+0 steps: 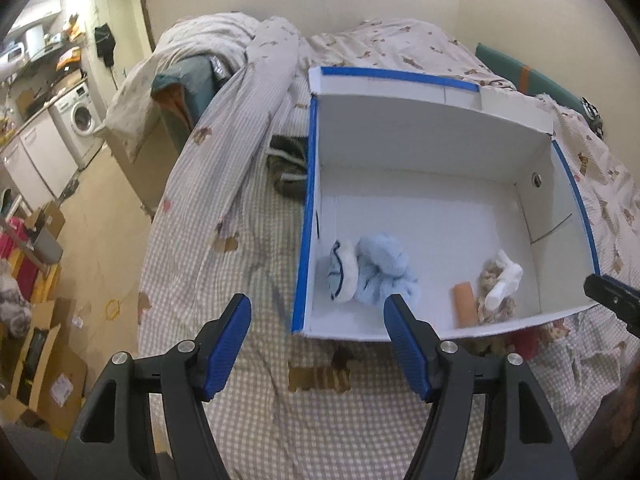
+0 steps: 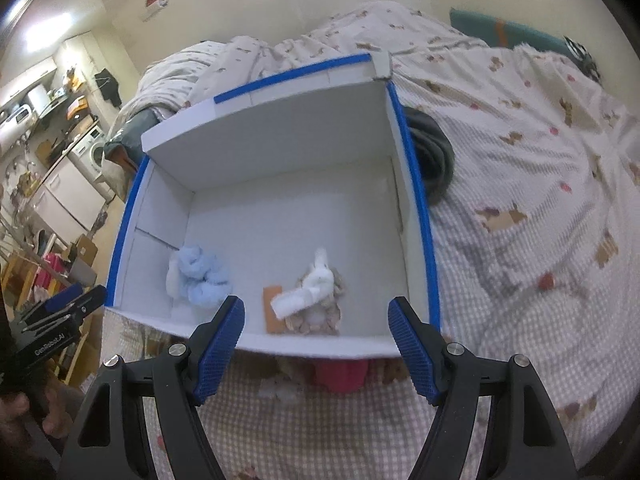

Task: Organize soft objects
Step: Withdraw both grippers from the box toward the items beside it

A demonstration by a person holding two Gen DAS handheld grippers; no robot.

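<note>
With the left gripper (image 1: 318, 344) and right gripper (image 2: 316, 344) both wide and empty before the box (image 1: 436, 128) on the bed (image 1: 256, 400), soft items (image 2: 200, 276) lie along its near wall, so fetching the next one likely follows.

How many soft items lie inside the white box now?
3 at least: a light blue fluffy bundle at the near left, a white roll on a beige plush at the near right. More could be hidden beneath.

The black left gripper with blue ribbed pads (image 1: 318, 312) fills the lower frame, jaws apart and empty; the matching right gripper (image 2: 316, 314) likewise, nothing between.
</note>
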